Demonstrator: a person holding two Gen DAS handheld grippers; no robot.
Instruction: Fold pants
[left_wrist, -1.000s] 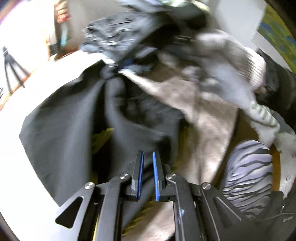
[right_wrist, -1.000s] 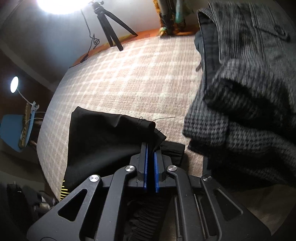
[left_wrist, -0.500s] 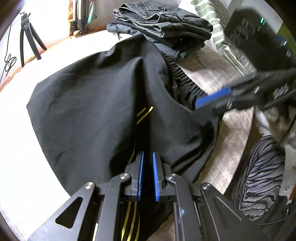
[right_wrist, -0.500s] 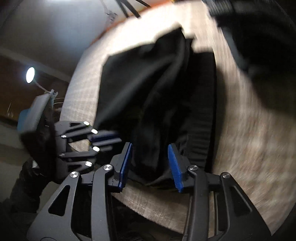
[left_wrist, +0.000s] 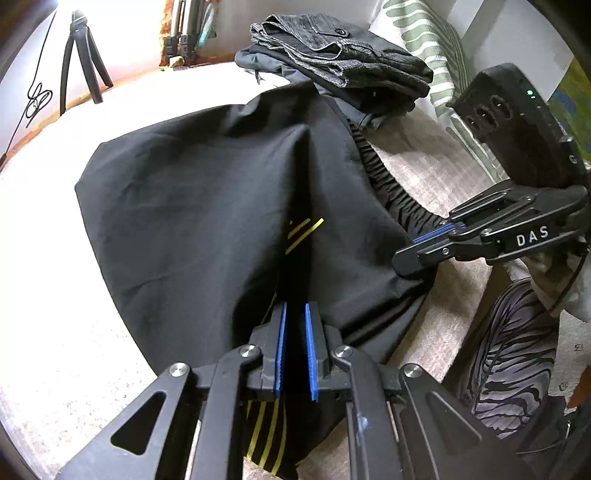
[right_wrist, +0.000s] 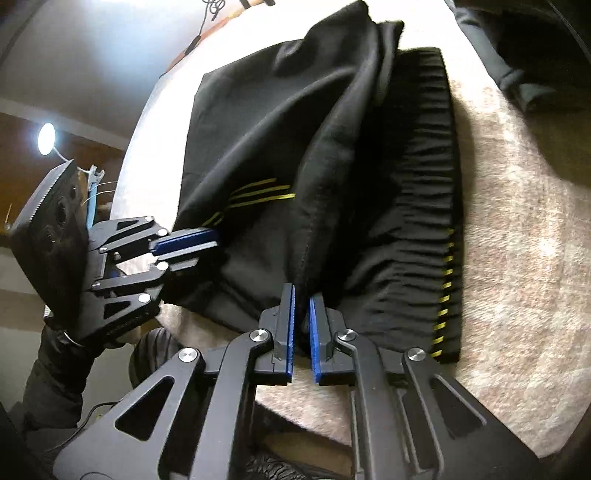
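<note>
Black pants (left_wrist: 192, 206) with thin yellow stripes lie bunched on a light checked cloth surface; the right wrist view shows them (right_wrist: 332, 166) with the gathered elastic waistband (right_wrist: 424, 206) at the right. My left gripper (left_wrist: 295, 332) is shut on a fold of the pants at the near edge; it also shows in the right wrist view (right_wrist: 199, 247). My right gripper (right_wrist: 302, 314) is shut on a seam fold beside the waistband; it also shows in the left wrist view (left_wrist: 417, 251).
A stack of folded grey garments (left_wrist: 340, 62) sits at the far side of the surface. A tripod (left_wrist: 81, 55) stands at the far left. A striped cushion (left_wrist: 428, 55) and a zebra-patterned fabric (left_wrist: 509, 350) lie at the right.
My right gripper, open half a second ago, has closed on the pants near the waistband. My left gripper has kept its hold; the pants now lie spread lower on the surface.
</note>
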